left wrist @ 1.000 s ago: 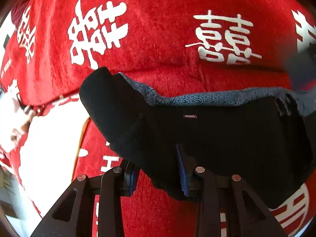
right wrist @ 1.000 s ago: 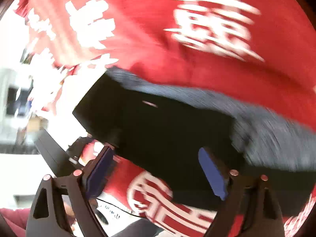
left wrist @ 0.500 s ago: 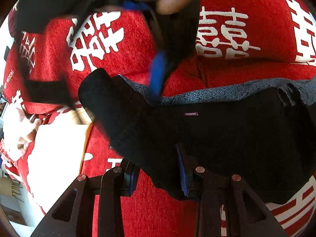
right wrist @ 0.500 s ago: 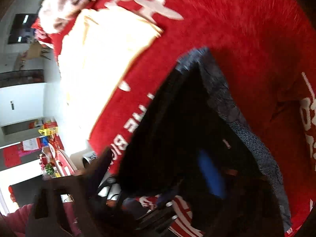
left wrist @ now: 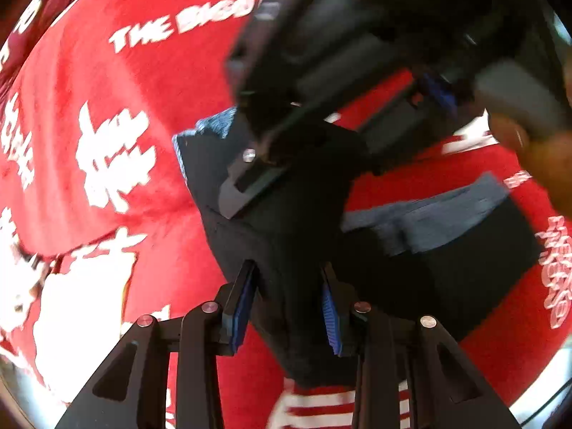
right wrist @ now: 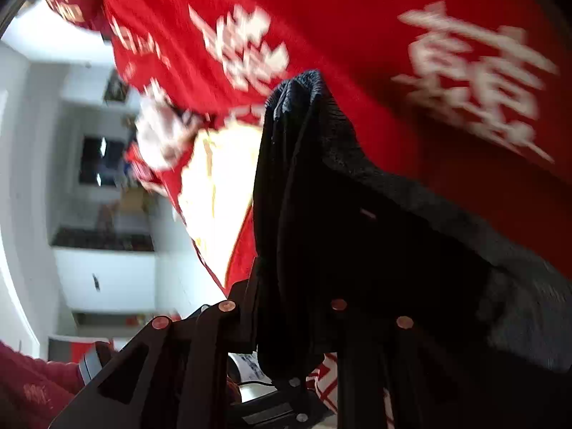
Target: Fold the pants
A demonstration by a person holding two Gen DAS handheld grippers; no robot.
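Left wrist view: left gripper (left wrist: 287,302) pinches bunched edge of black pants (left wrist: 447,279), blue pads (left wrist: 240,307) narrow on cloth. Pants lie on red blanket (left wrist: 100,82) with white characters. Right gripper body and person's hand (left wrist: 543,164) blurred above.

Right wrist view: right gripper (right wrist: 289,325) jaws just closing, now narrow, clamping raised fold of pants (right wrist: 339,186); pads buried in cloth. Red blanket (right wrist: 357,18) beyond.

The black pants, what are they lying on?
Under the pants is a red cloth with white characters; near one corner a pale patch shows. Whatever lies directly beneath the pants, and beneath the cloth, is covered.
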